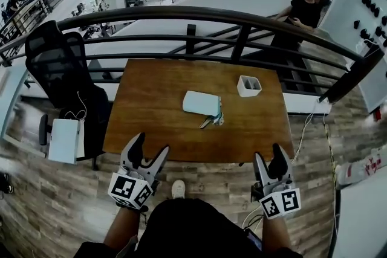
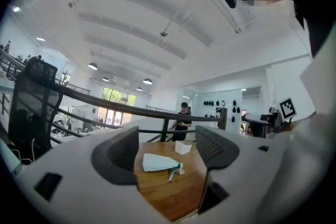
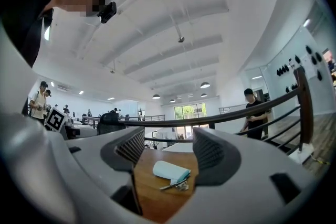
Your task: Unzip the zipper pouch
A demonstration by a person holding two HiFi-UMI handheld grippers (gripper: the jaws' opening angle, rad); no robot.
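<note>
One pale green pouch (image 1: 201,104) is seen lying flat near the middle of the wooden table (image 1: 145,130), well apart from both grippers, which are held at the table's near edge. The left gripper (image 1: 151,147) is spread open with nothing between its pads, and so is the right gripper (image 1: 269,157) — in each gripper view the pouch is only framed far off between the jaws.

The pouch is judged to be soft, light cloth. It would probably slide on the smooth wood and buckle if tugged from one side alone, so it should be pinned or pinched at one end while the zipper pull is drawn away from that hold. A small cluster of dangling bits (image 1: 211,121) lies at its near right corner — which of them is the pull cannot be told.

Counted: one pouch, one table, two grippers, one small white box (image 1: 248,86) behind the pouch, one black office chair (image 1: 57,63) to the left.
</note>
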